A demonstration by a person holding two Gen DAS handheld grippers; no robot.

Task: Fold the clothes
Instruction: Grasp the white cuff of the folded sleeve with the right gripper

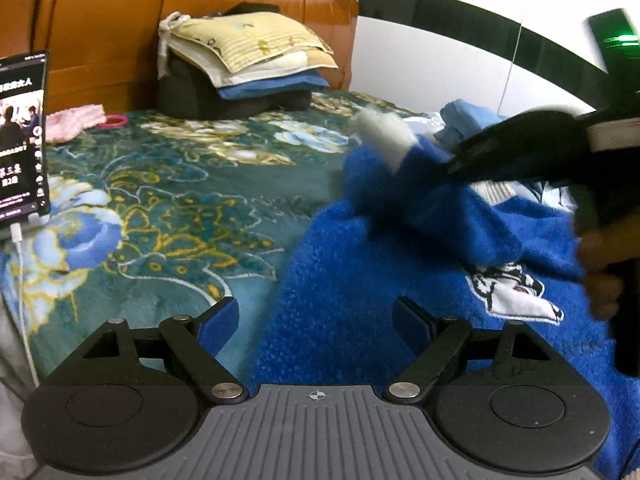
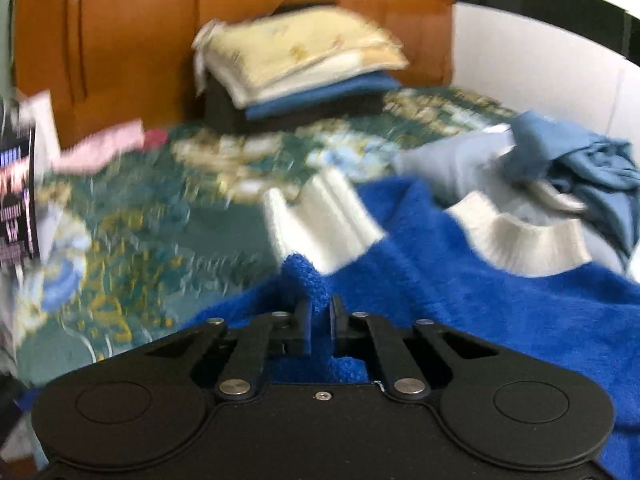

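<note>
The right tool (image 2: 320,316) is clenched on a sleeve (image 2: 304,276) of the blue sweater (image 2: 500,312) just below its white cuff (image 2: 320,224), likely to carry that sleeve across the body as a fold. The left tool (image 1: 316,320) hangs released, its tips straddling the sweater's near left edge and touching nothing. The sweater lies spread on the bed (image 1: 180,200) toward its right side, collar (image 2: 520,240) pointing to the far edge.

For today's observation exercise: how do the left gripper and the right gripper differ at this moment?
The left gripper has its fingers spread wide and empty above the blue sweater's edge; the right gripper is shut on a sleeve fold. The left's base is grey, the right's black. Both have black linkages and blue pads.
</note>
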